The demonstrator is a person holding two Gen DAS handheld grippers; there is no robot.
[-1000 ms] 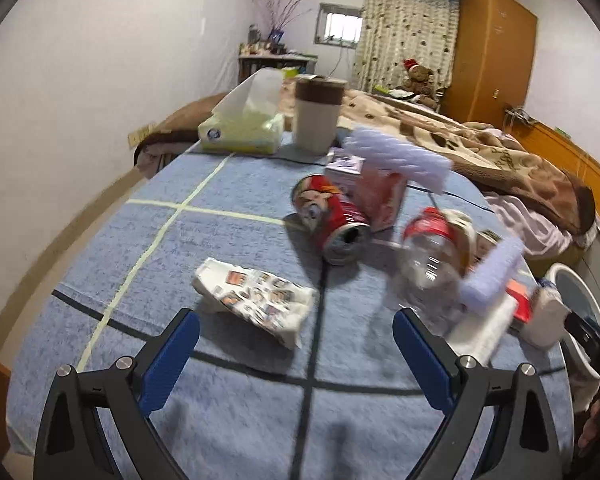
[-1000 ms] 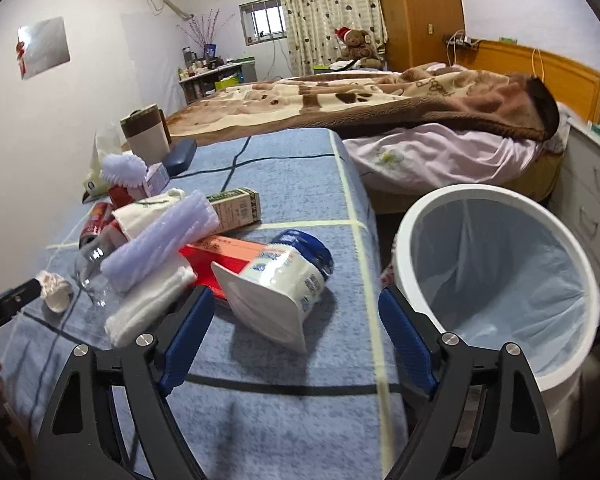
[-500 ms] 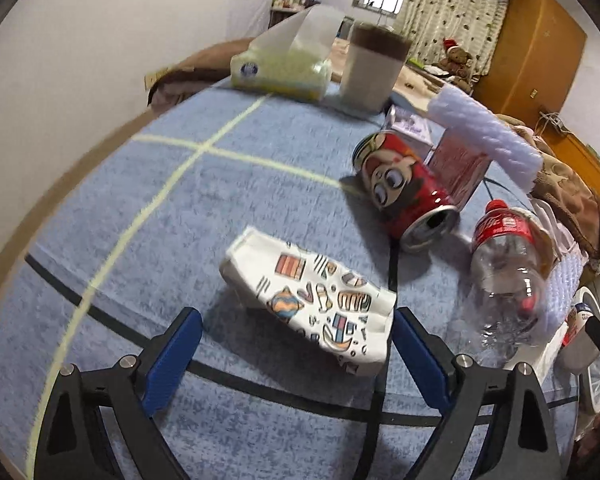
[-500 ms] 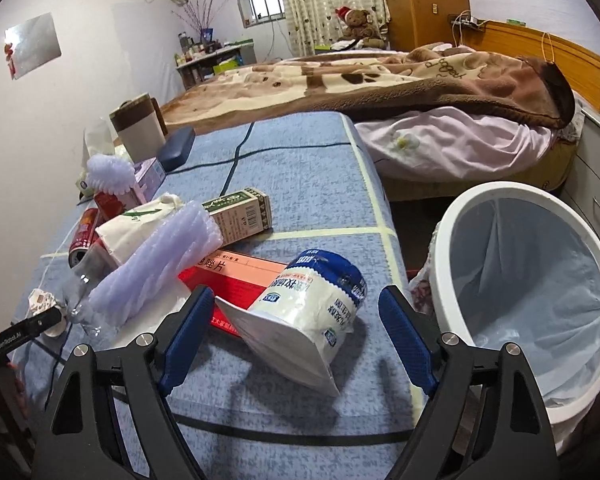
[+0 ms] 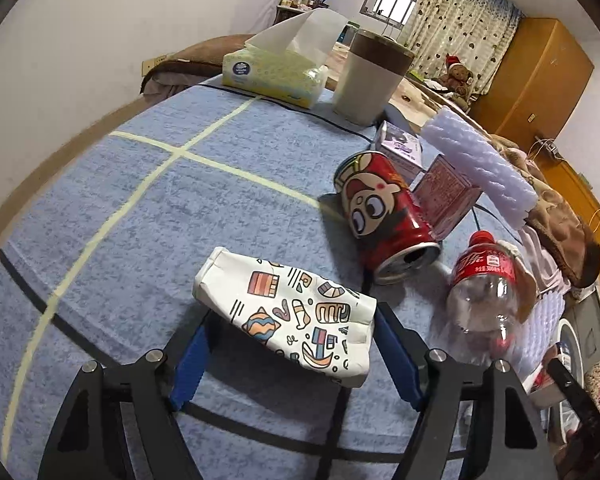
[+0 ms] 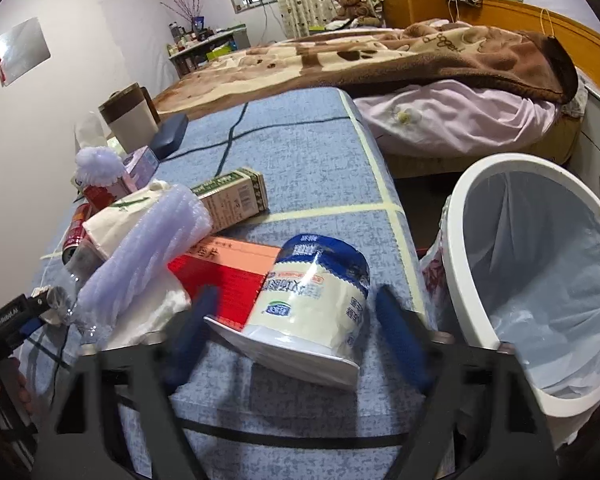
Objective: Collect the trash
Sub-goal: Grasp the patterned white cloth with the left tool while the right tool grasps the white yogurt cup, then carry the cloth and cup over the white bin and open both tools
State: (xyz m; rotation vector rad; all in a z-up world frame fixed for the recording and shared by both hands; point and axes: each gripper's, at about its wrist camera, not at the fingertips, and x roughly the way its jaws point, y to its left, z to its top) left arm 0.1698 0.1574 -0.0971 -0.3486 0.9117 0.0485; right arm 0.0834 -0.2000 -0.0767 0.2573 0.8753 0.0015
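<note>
A white paper pouch (image 5: pixel 288 312) with coloured doodles lies on the blue cloth between the fingers of my left gripper (image 5: pixel 296 316). Its jaws are closing, with the blue pads at the pouch's two ends and no squeeze showing. Beyond it lie a red cartoon can (image 5: pixel 384 216) and a clear bottle (image 5: pixel 484 292) with a red label. In the right wrist view a white-and-blue yoghurt tub (image 6: pixel 316 300) lies on its side, lid towards me. My right gripper (image 6: pixel 296 296) straddles it, jaws closing and blurred, a gap still on the left. The lined white bin (image 6: pixel 458 216) stands to the right.
A tissue box (image 5: pixel 276 72) and a brown-topped cup (image 5: pixel 372 80) stand at the far edge. A pink box (image 5: pixel 444 196), purple foam netting (image 5: pixel 480 164), a red flat box (image 6: pixel 228 276) and a green carton (image 6: pixel 236 200) crowd the middle. A bed (image 6: pixel 420 52) lies beyond.
The left gripper has dropped forward onto the pouch and its jaws have narrowed around it. The right gripper has come closer to the yoghurt tub, jaws narrowing too.
</note>
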